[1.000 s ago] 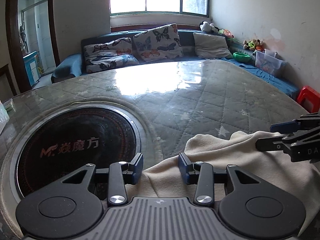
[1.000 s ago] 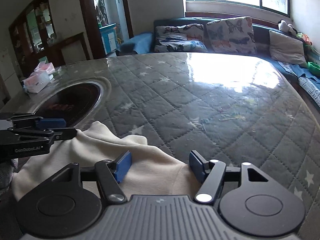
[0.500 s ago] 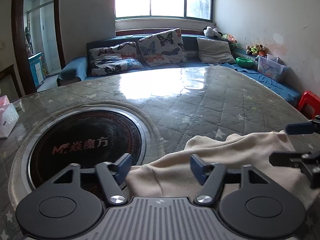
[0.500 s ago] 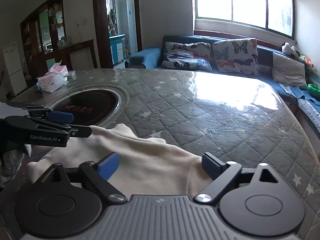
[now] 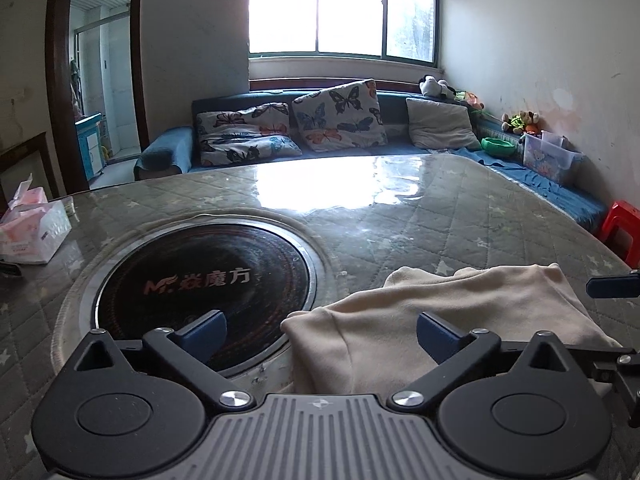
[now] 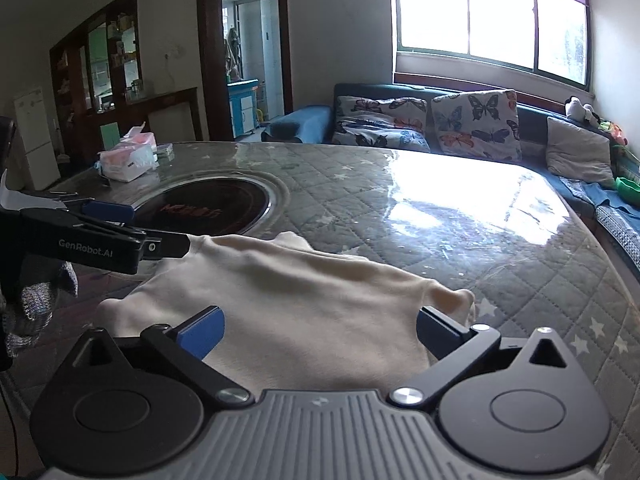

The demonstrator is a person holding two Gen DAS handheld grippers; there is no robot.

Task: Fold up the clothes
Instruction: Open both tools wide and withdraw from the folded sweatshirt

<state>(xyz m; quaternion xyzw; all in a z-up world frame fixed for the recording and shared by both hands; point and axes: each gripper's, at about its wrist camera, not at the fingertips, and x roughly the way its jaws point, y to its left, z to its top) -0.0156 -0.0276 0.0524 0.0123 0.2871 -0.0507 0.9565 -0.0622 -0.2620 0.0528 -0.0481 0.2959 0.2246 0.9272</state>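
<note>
Cloth first: the cream garment (image 6: 304,320) lies bunched at the lower centre, on the quilted table (image 6: 500,240) near its front edge. I see both my left gripper (image 5: 320,332) and right gripper (image 6: 318,330) spread wide, holding nothing. Cooktop (image 5: 204,284) reads "M", plus Chinese characters; the left gripper's side reads "GenRobot.AI".

Left gripper (image 5: 320,328): jaws spread wide, held low; right gripper (image 6: 318,330): jaws spread wide, alongside.
</note>
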